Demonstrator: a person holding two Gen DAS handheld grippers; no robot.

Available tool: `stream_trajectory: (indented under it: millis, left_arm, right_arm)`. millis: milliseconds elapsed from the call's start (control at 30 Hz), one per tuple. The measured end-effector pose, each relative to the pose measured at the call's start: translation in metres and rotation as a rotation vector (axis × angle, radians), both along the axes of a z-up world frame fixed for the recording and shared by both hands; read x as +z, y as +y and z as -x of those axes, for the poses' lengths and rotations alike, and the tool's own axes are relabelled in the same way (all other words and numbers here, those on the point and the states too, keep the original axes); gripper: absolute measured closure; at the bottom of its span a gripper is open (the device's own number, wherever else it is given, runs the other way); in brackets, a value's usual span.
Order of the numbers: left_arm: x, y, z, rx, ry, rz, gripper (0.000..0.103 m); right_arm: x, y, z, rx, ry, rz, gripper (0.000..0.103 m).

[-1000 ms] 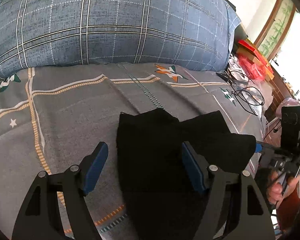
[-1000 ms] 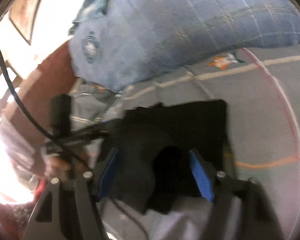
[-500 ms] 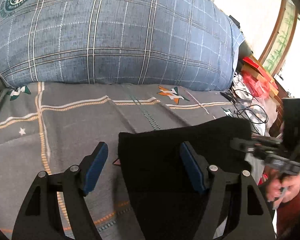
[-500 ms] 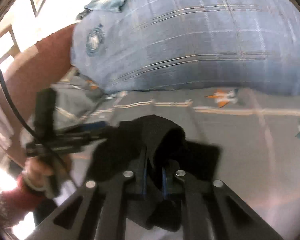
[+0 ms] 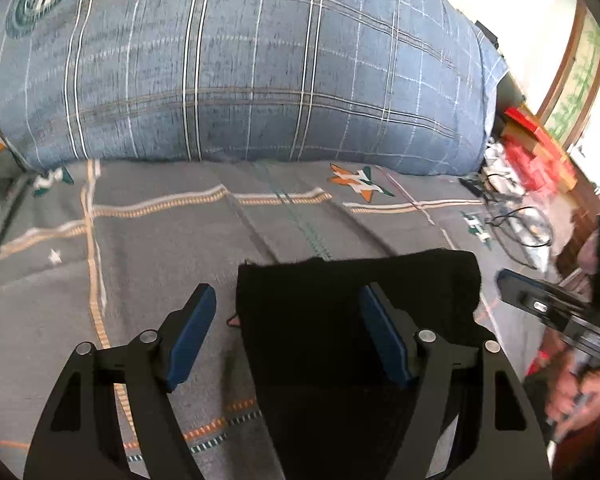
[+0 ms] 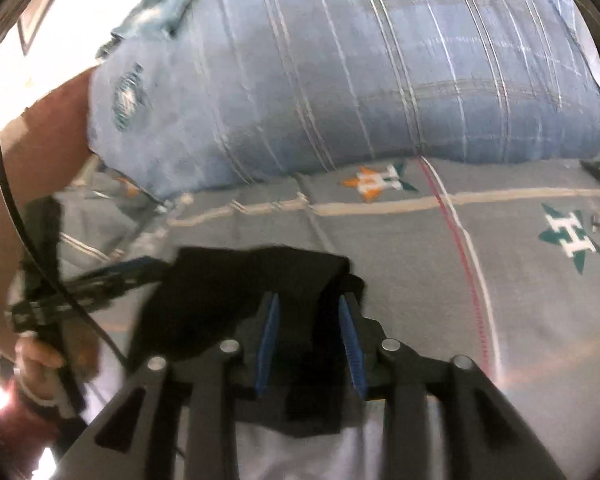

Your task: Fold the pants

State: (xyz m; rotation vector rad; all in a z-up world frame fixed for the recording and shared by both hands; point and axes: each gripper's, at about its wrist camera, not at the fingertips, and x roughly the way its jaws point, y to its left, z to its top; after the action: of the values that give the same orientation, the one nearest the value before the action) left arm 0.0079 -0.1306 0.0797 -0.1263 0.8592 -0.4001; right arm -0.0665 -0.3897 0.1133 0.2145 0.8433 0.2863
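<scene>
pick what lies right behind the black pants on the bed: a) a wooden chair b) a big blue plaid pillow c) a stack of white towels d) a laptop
b: in the left wrist view the black pants lie on the grey bedspread, and beyond them a big blue plaid pillow fills the far side of the bed.

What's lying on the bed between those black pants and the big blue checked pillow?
Nothing but bare grey bedsheet separates the pants from the pillow; the left wrist view shows it best.
</scene>
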Motion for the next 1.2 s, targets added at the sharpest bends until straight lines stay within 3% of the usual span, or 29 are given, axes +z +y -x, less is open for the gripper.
stream_trajectory:
  millis: [67,167,333,400,667,933,1200]
  left_arm:
    - [0.000,-0.010,0.000,0.016,-0.006,-0.053,0.028]
    - [-0.006,-0.017,-0.003,0.031,0.018,-0.055,0.028]
    - [-0.010,-0.023,-0.004,0.061,0.016,-0.080,0.028]
    - [-0.014,-0.027,-0.005,0.057,0.022,-0.092,0.028]
    - [-0.021,-0.032,-0.005,0.084,0.041,-0.088,0.023]
    - [-0.001,-0.032,0.010,0.079,-0.005,-0.113,0.023]
    - [-0.005,-0.029,0.020,0.097,0.010,-0.117,0.023]
  right_arm:
    - [0.005,0.008,0.004,0.065,-0.007,-0.057,0.070]
    - [-0.002,0.023,0.004,0.119,0.012,-0.112,0.070]
    - [-0.031,0.032,-0.003,0.121,0.092,-0.090,0.071]
    - [-0.045,0.027,-0.001,0.105,0.139,-0.045,0.076]
    - [-0.045,0.014,0.013,0.086,0.139,-0.085,0.077]
    - [-0.018,0.018,0.012,0.071,0.060,-0.096,0.067]
    - [-0.043,0.015,0.002,0.025,0.119,-0.066,0.069]
